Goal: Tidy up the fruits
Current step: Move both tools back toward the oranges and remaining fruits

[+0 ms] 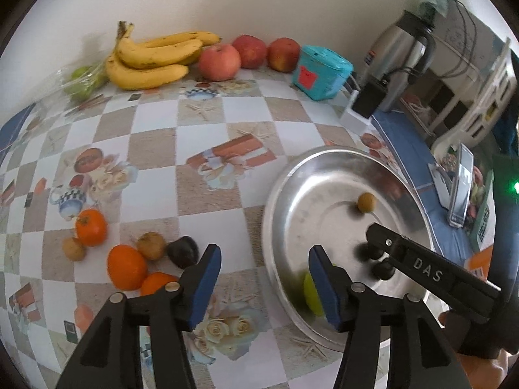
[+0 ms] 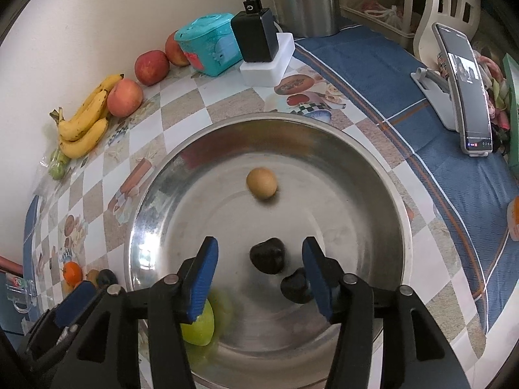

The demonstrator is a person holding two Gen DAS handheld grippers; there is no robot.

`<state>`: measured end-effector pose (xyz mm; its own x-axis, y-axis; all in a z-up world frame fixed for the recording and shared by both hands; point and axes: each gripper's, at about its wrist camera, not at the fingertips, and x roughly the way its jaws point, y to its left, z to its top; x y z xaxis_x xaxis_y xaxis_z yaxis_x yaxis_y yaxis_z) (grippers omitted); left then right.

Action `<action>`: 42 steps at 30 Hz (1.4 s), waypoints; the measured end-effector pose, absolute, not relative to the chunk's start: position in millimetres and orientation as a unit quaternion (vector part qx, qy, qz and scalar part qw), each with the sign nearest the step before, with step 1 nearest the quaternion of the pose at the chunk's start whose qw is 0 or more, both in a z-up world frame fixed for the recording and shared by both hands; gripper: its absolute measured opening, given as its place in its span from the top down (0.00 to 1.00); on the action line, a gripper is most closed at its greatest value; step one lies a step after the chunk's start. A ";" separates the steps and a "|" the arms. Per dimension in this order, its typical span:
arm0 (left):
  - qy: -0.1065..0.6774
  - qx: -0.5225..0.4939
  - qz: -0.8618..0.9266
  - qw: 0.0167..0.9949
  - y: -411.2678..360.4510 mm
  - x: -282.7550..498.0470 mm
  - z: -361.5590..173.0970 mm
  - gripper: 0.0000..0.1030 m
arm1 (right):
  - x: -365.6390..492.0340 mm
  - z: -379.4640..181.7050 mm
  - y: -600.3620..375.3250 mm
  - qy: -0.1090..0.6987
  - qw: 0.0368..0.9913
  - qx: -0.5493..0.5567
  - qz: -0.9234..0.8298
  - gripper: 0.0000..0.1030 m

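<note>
A steel bowl (image 2: pixel 402 214) holds a small tan fruit (image 2: pixel 262 183), two dark fruits (image 2: pixel 267 256) and a blurred green fruit (image 2: pixel 199 324). My right gripper (image 2: pixel 260 243) hangs open over the bowl. One dark fruit lies below the gap between its blue pads, untouched; the other sits by the right pad. My left gripper (image 1: pixel 263 253) is open above the bowl's left rim (image 1: pixel 272 194), with nothing between its pads. Just left of it on the table lie oranges (image 1: pixel 126 267), brown fruits (image 1: pixel 151 244) and a dark fruit (image 1: pixel 183 251).
Bananas (image 1: pixel 152 58), three apples (image 1: pixel 220 61) and bagged green fruit (image 1: pixel 81 81) line the back wall. A teal box (image 1: pixel 321 71), a charger (image 1: pixel 369 97) and a kettle (image 1: pixel 399 48) stand at the back right. A phone on a stand (image 2: pixel 467 97) is to the right.
</note>
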<state>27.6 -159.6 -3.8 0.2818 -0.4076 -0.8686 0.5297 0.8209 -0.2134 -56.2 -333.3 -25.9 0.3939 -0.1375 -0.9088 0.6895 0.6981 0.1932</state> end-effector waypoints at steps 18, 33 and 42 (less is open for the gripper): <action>0.558 -0.012 -0.124 0.821 -86.3 66.3 -9.7 0.32 | -52.2 -23.4 -327.0 0.487 0.792 0.271 -0.249 0.46; 0.557 -0.004 -0.075 0.827 -70.8 73.0 -14.9 0.00 | -44.7 -20.9 -319.7 0.491 0.806 0.217 -0.250 0.15; 0.554 0.002 -0.069 0.829 -69.3 72.6 -14.6 0.00 | -42.9 -21.1 -315.6 0.492 0.809 0.204 -0.250 0.13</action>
